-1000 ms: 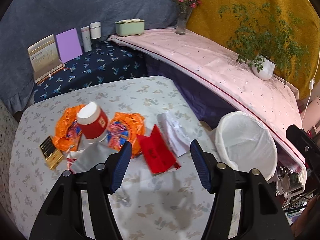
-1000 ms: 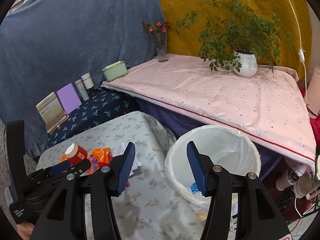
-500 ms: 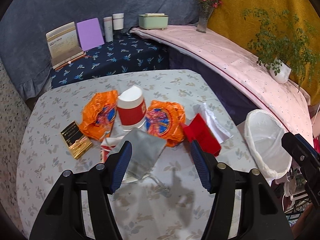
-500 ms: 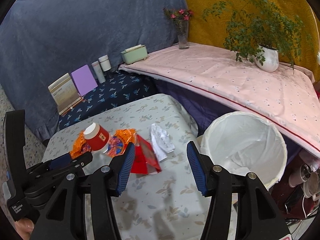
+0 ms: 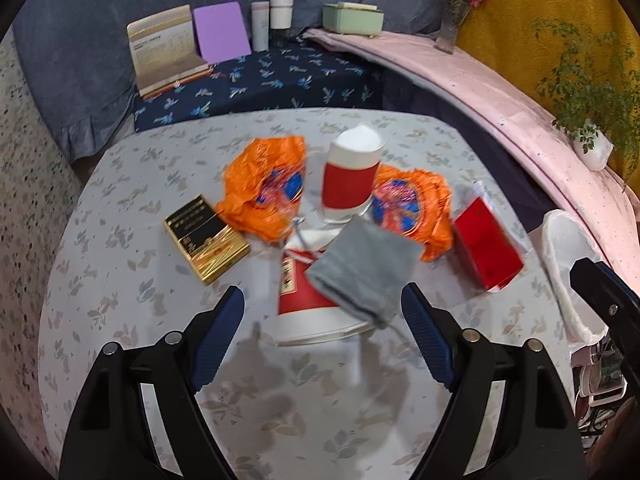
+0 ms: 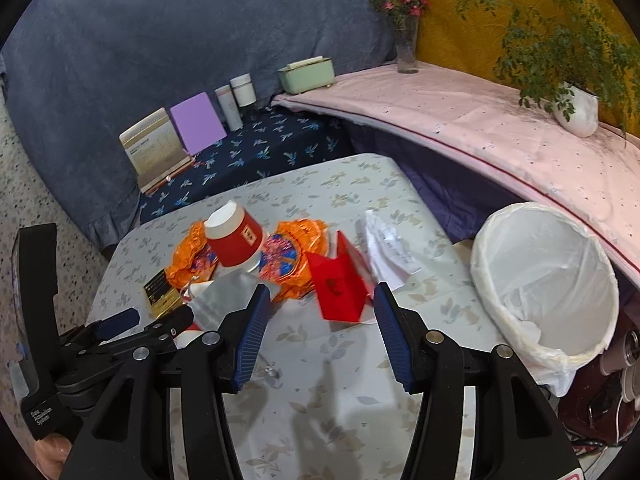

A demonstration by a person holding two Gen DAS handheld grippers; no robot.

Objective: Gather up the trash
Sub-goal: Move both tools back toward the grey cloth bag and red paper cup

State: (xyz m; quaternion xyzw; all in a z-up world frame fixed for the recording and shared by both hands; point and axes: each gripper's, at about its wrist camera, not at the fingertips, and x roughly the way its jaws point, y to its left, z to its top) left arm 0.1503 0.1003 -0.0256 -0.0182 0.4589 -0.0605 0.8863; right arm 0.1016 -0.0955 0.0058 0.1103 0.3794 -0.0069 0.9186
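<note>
Trash lies in a heap on the floral table (image 5: 120, 312): two orange wrappers (image 5: 264, 188), an upright red-and-white cup (image 5: 350, 178), a toppled red cup (image 5: 308, 300) under a grey foil pouch (image 5: 366, 268), a gold-black box (image 5: 206, 238), a red envelope (image 5: 486, 250) and white paper (image 6: 390, 250). My left gripper (image 5: 320, 340) hovers just short of the toppled cup, jaws opening, nothing between them. My right gripper (image 6: 318, 336) stands open in front of the red envelope (image 6: 340, 288), empty. The white-lined bin (image 6: 548, 276) stands to the right of the table.
Behind the table a dark blue bench holds a card stand (image 5: 166, 52), a purple board (image 5: 220, 32) and two cylinders (image 5: 272, 20). A pink-covered shelf (image 6: 500, 132) carries a green box, a flower vase and a potted plant (image 6: 576, 108).
Both grippers have swung left from the bin and come down closer to the heap. The left jaws stand wider than before; the right jaws keep the same gap.
</note>
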